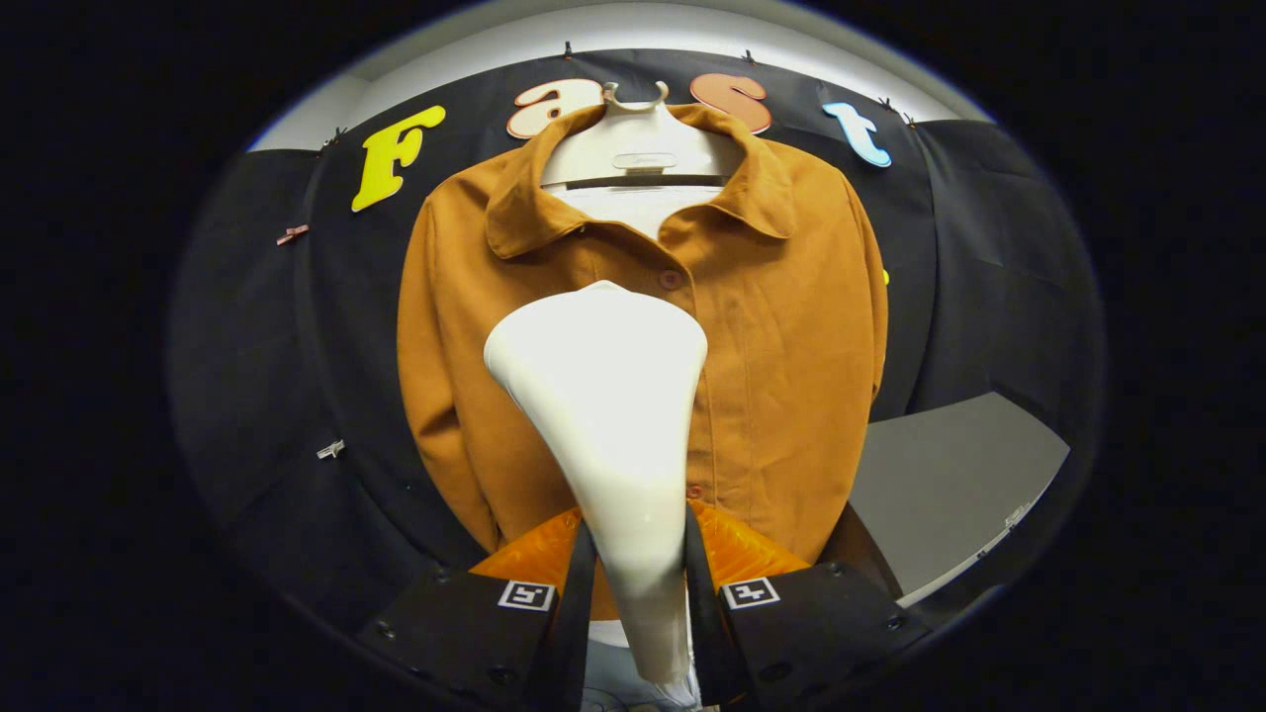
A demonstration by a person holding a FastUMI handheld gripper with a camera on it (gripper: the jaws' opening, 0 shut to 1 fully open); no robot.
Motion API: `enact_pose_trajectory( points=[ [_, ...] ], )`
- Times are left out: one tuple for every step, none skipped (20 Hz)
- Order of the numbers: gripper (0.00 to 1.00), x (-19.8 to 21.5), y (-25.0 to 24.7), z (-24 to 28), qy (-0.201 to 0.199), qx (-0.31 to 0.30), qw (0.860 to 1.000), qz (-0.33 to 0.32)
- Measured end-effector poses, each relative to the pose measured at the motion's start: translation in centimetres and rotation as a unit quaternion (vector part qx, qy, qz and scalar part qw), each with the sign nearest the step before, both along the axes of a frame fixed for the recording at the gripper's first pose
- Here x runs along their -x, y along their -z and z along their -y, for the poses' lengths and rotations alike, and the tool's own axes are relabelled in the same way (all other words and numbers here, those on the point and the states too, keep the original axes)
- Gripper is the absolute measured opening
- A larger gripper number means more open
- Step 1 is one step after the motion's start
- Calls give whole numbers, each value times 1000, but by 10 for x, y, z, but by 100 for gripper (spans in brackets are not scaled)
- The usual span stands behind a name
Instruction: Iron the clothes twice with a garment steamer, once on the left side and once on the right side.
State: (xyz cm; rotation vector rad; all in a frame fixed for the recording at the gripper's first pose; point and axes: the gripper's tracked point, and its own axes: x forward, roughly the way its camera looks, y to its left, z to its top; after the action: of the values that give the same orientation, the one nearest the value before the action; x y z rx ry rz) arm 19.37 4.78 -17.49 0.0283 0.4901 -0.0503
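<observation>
A brown-orange buttoned shirt hangs on a pale hanger against the booth's black wall, facing me. My gripper is shut on the handle of a white garment steamer, with both fingers pressing its narrow neck. The steamer's wide head rises beyond the fingertips and sits in front of the shirt's chest, slightly left of the button row. I cannot tell whether the head touches the cloth. The shirt's lower middle is hidden behind the steamer.
A grey tabletop lies low on the right, beside the shirt's hem. Black cloth covers the wall to both sides of the shirt.
</observation>
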Motion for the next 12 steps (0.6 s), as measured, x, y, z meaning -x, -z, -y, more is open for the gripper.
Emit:
enact_pose_trajectory(
  points=[
    [47, -3, -1, -5, -4, 1, 1000, 2],
    [47, -8, -3, -9, -6, 3, 1000, 5],
    [47, -13, -5, -13, -7, 5, 1000, 8],
    [47, -19, -6, -16, -9, 9, 1000, 11],
    [47, -22, -6, -17, -12, 12, 1000, 12],
    [47, -25, -3, -18, -12, 16, 1000, 13],
    [47, -30, 1, -19, -13, 19, 1000, 9],
    [47, -34, 7, -19, -14, 21, 1000, 2],
    [46, -38, 15, -18, -13, 20, 1000, -8],
    [46, -40, 25, -17, -14, 18, 1000, -20],
    [47, -42, 33, -17, -15, 17, 999, -31],
    [47, -45, 43, -17, -16, 16, 999, -42]
  ],
)
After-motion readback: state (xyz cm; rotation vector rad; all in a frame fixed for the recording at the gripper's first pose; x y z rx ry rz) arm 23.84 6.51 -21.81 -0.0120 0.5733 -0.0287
